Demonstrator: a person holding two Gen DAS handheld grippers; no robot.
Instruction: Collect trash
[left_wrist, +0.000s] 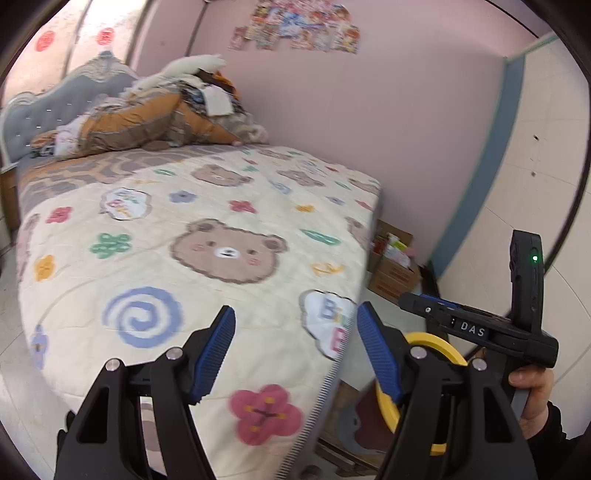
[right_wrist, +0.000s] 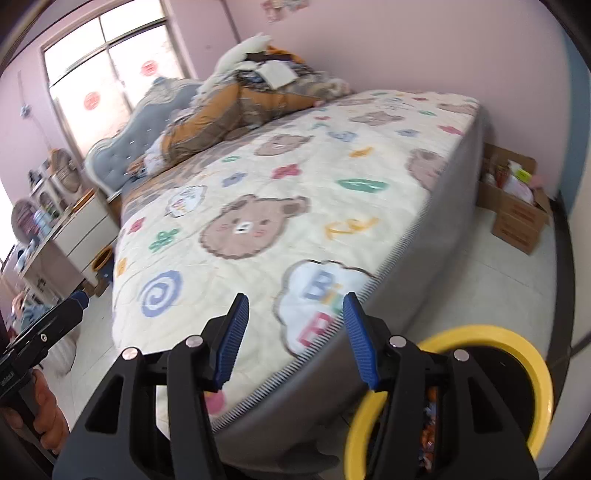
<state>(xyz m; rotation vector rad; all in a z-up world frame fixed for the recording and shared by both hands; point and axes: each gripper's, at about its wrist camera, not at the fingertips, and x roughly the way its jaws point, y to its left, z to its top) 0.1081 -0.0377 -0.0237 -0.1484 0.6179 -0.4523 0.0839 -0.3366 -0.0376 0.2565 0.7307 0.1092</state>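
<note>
- While both grippers hover above the foot corner of the bed, no trash shows on its bear-print cover, so a first risk, as I judge it, is sweeping the claws over bare quilt and snagging the fabric.
- Left gripper has its blue pads set wide apart with nothing between them; right gripper stands likewise wide and empty.
- Yellow-rimmed bin sits on the floor just beside the bed's foot corner, partly hidden behind the right gripper; colourful scraps show inside it, so the collected trash seems to lie there already.
- Cardboard box stands against the wall beyond the bed's far side, holding packets; mistaking its contents for trash is possible, since the blur hides what they are.
- Heaped bedding near the bed's head could conceal small litter that a quick scan misses.
- Both tools hang close together by the bed corner, so a turn toward the bin could knock one against the other or tip the bin.
</note>
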